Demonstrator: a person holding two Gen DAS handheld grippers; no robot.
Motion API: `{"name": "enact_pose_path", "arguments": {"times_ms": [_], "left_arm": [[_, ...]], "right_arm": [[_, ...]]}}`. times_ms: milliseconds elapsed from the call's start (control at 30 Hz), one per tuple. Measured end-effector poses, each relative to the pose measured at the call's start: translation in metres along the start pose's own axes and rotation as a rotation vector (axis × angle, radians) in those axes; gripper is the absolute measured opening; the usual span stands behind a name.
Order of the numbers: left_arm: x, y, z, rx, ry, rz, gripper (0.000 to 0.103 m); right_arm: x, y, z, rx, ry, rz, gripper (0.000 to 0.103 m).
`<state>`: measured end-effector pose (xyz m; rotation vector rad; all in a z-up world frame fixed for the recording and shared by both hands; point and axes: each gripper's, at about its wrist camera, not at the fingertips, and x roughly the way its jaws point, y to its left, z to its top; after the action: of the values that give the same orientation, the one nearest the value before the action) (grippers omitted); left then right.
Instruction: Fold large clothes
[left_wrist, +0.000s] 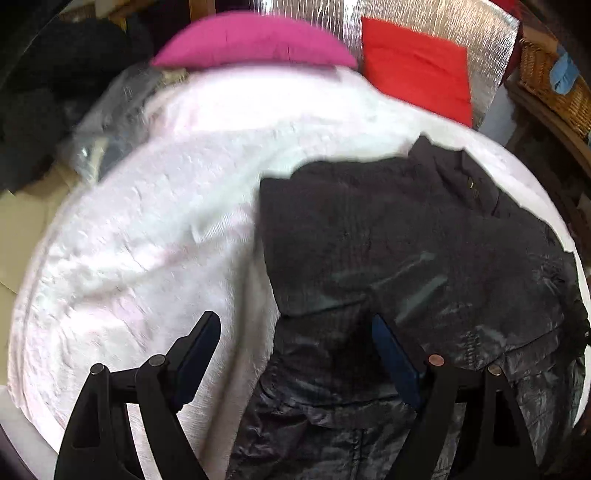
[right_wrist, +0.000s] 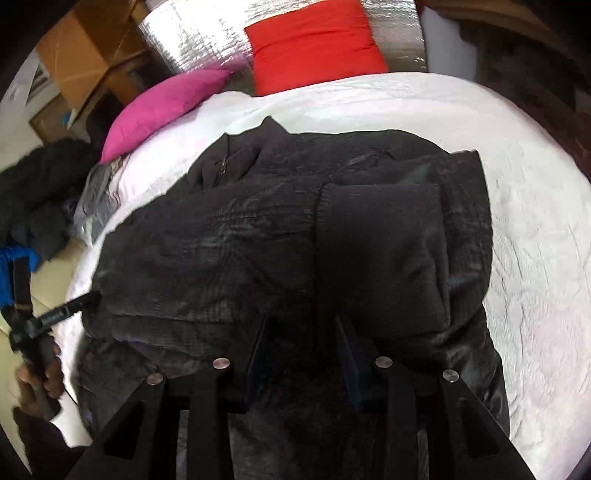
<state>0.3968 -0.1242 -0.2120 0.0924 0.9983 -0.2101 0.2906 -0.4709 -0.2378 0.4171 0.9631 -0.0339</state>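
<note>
A large dark grey jacket (left_wrist: 406, 236) lies on a white bedspread (left_wrist: 147, 229), its sleeves folded in over the body. My left gripper (left_wrist: 295, 328) is open and empty, hovering above the jacket's left lower edge. In the right wrist view the jacket (right_wrist: 258, 240) fills the middle, with a folded sleeve (right_wrist: 380, 251) on top and the collar with a zip at the far end. My right gripper (right_wrist: 304, 325) is open just above the jacket's near hem, nothing between its pads. The left gripper (right_wrist: 79, 301) also shows there, at the jacket's left edge.
A pink pillow (left_wrist: 255, 40) and a red pillow (left_wrist: 417, 62) lie at the bed's head against a silver foil panel. Dark and grey clothes (left_wrist: 107, 110) pile up at the bed's left. A wicker basket (left_wrist: 554, 81) stands to the right. Cardboard boxes (right_wrist: 88, 48) stand at the far left.
</note>
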Motion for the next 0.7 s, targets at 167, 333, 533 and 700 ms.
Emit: {"name": "enact_pose_path", "arguments": {"times_ms": [167, 333, 533, 700], "left_arm": [[-0.029, -0.022, 0.002, 0.034, -0.118, -0.087, 0.084], [-0.016, -0.058, -0.011, 0.138, -0.033, -0.156, 0.084], [0.007, -0.089, -0.017, 0.235, 0.054, -0.095, 0.084], [-0.011, -0.066, 0.007, 0.100, -0.003, -0.194, 0.084]], "right_arm": [[-0.028, 0.011, 0.002, -0.002, -0.146, 0.114, 0.040], [-0.006, 0.029, -0.001, -0.029, -0.076, 0.154, 0.040], [0.021, 0.032, -0.003, -0.053, 0.039, 0.137, 0.040], [-0.013, 0.004, 0.020, 0.027, -0.123, 0.143, 0.066]]}}
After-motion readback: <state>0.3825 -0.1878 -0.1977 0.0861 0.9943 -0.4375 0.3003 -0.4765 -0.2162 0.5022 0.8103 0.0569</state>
